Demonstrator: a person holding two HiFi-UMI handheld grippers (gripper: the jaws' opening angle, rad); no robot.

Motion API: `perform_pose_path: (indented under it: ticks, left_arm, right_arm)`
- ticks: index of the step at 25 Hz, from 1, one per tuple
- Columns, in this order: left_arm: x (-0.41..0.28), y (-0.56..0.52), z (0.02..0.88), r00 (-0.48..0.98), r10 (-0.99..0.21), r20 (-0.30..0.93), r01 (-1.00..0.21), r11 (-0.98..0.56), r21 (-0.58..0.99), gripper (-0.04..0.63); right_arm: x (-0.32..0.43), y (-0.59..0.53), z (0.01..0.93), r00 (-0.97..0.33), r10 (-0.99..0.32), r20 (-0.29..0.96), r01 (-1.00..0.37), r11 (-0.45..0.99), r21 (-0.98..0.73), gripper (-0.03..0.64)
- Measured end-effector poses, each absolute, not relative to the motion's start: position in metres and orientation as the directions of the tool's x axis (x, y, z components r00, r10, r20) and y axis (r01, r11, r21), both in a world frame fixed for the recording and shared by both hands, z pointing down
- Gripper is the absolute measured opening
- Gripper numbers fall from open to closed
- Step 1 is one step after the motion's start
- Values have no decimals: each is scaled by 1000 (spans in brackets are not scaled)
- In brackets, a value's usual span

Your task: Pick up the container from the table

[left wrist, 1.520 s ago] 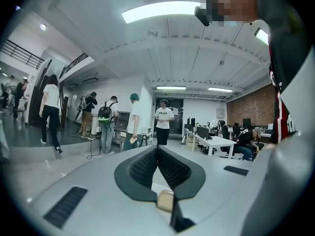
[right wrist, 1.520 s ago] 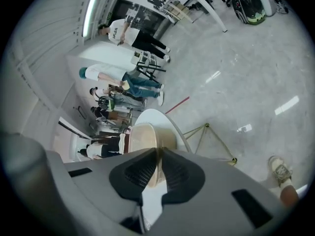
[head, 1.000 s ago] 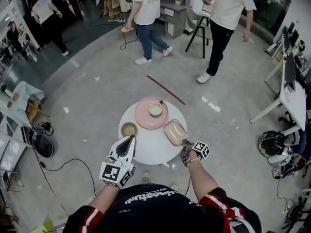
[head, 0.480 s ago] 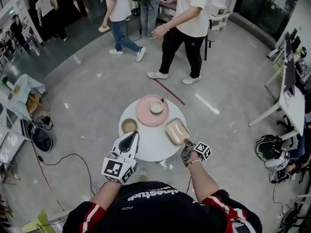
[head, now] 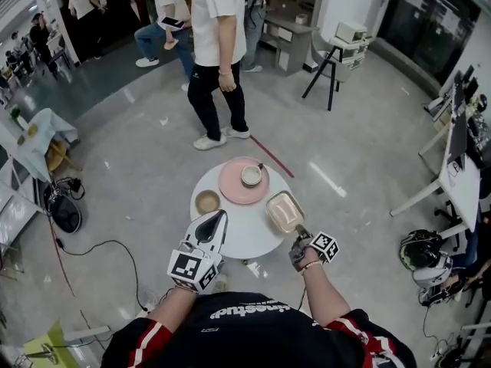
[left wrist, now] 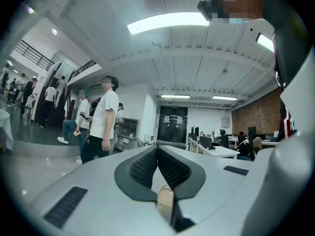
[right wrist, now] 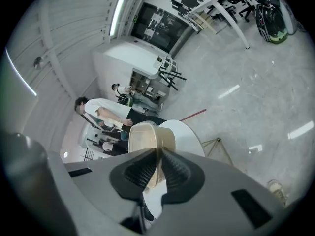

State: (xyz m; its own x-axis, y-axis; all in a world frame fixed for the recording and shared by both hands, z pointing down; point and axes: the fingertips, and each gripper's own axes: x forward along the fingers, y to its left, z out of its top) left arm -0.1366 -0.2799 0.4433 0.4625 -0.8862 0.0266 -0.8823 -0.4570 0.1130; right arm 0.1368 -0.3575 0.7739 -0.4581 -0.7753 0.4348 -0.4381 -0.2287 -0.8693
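A tan, clear-walled rectangular container (head: 284,211) hangs over the right edge of the round white table (head: 244,232). My right gripper (head: 298,231) is shut on its near rim. In the right gripper view the container (right wrist: 150,136) stands out beyond the pads of the right gripper (right wrist: 158,152), which pinch its wall, with the table (right wrist: 184,134) below it. My left gripper (head: 221,215) is shut and holds nothing, level over the table's near left edge. In the left gripper view the left gripper (left wrist: 157,149) shows its jaws meeting.
On the table lie a pink plate (head: 232,188) with a cup (head: 252,175) and a small tan bowl (head: 207,202). A person in a white shirt (head: 219,44) stands just beyond the table. A red line (head: 270,157) marks the floor. A white desk (head: 459,179) stands at the right.
My right gripper has risen with the container, which now sits higher and further off the table's right edge. The left gripper has crept forward. The people behind have walked to the left.
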Motion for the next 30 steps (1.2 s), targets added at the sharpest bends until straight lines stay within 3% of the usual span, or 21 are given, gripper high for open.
perform_pose_path:
  ticks: [13, 30]
  left_arm:
    - [-153, -271, 432, 421, -907, -19, -897, -420, 136, 23]
    - [-147, -266, 433, 435, -900, -7, -890, -431, 146, 23]
  right_arm:
    - [111, -340, 665, -455, -820, 347, -653, 43, -756, 49]
    - [76, -315, 530, -476, -861, 180, -797, 335, -502, 48]
